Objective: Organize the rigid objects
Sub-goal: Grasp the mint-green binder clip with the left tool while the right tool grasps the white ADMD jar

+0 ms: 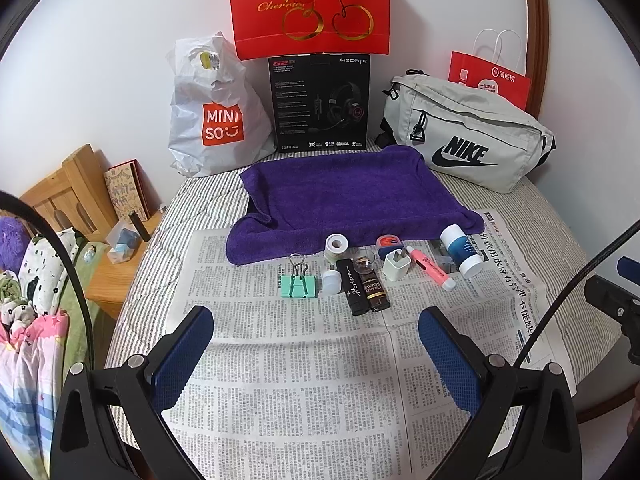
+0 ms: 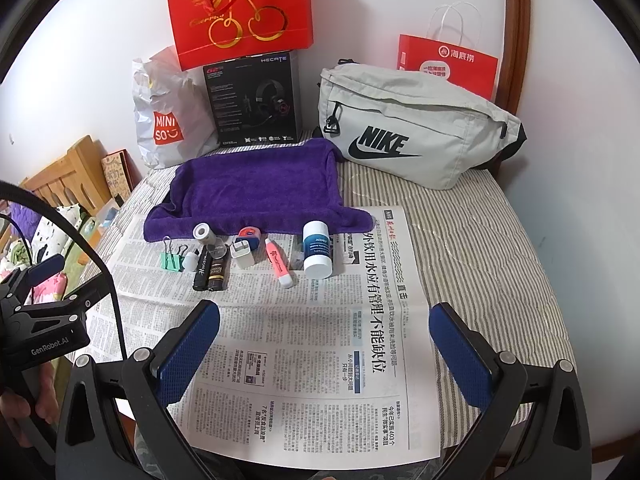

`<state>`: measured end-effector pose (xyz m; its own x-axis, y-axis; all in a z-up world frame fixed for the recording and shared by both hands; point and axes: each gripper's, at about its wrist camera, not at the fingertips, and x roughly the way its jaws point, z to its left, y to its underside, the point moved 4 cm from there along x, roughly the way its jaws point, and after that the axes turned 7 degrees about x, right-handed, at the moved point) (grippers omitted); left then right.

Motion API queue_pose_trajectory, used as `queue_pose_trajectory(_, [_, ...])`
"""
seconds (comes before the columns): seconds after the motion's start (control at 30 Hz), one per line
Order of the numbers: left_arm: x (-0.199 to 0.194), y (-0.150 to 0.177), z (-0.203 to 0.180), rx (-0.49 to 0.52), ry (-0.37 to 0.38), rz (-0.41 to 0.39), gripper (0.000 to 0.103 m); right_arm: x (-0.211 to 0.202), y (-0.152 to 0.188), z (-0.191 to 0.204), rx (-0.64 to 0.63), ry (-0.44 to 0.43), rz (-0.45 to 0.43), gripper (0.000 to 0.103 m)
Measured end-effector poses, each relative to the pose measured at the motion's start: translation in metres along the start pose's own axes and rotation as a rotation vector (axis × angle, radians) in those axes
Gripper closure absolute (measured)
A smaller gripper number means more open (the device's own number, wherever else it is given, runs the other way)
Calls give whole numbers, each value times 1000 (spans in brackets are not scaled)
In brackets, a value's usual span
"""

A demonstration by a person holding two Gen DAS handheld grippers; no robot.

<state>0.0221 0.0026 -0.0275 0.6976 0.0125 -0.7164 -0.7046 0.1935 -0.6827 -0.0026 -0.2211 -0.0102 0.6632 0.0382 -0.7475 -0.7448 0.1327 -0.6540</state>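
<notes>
Several small rigid items lie in a row on a newspaper: a green binder clip, a black tube, a dark lighter, a white charger plug, a pink marker and a white-and-blue bottle. Behind them a purple towel is spread out. My left gripper and right gripper both hover open above the newspaper, short of the row, holding nothing.
A Miniso bag, a black headset box, a red gift bag and a grey Nike pouch line the wall. A wooden bedside stand and bedding sit at the left.
</notes>
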Motion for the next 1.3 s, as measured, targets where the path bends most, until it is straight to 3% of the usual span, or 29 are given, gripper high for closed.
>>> queue_pose_trajectory(0.23, [27, 4, 8, -16, 12, 36, 0, 31, 7, -10, 29, -4, 44, 0])
queue_pose_trajectory(0.63, [118, 19, 37, -85, 15, 125, 0, 87, 24, -17, 25, 37, 144, 0])
queue_pose_trajectory(0.93, [169, 14, 43, -38, 2, 158, 1, 114, 22, -18, 34, 48, 179, 0])
queue_pose_trajectory(1.17, [183, 11, 44, -22, 5, 178, 1, 133, 17, -14, 33, 39, 194, 0])
queue_pose_trajectory(1.23, [186, 10, 44, -26, 10, 177, 2, 137, 17, -13, 33, 30, 196, 0])
queue_pose_trajectory(1.3, [187, 8, 44, -40, 13, 162, 12, 140, 16, -12, 33, 24, 195, 0])
